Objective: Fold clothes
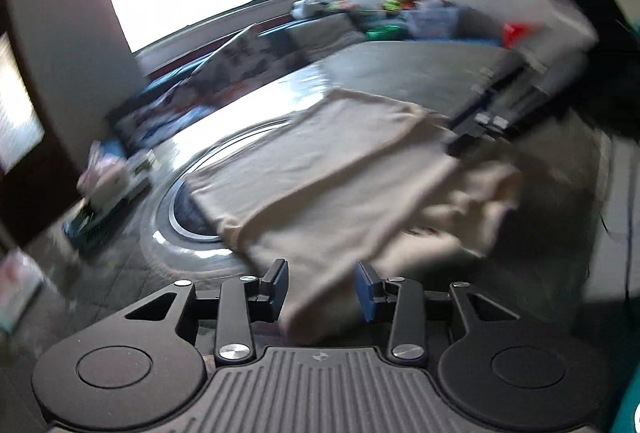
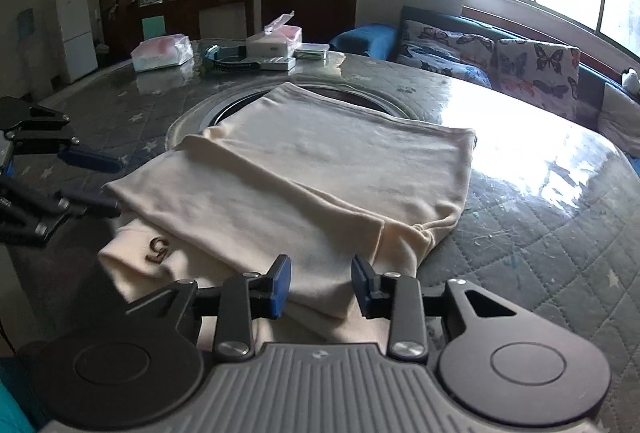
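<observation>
A cream garment (image 2: 320,185) lies partly folded on the quilted table (image 2: 540,233), with a small brown emblem near its left front corner. It also shows, blurred, in the left wrist view (image 1: 320,185). My right gripper (image 2: 320,287) is open, its blue pads either side of the garment's near edge. My left gripper (image 1: 322,289) is open at the garment's edge; in the right wrist view it shows at the far left (image 2: 92,181), jaws apart, beside the garment. The right gripper appears in the left wrist view (image 1: 480,125) over the garment's far side.
A round glass turntable (image 2: 192,121) lies under the garment. Tissue packs (image 2: 162,53) and boxes (image 2: 276,41) stand at the table's far side. A sofa with butterfly cushions (image 2: 520,65) runs along the window wall.
</observation>
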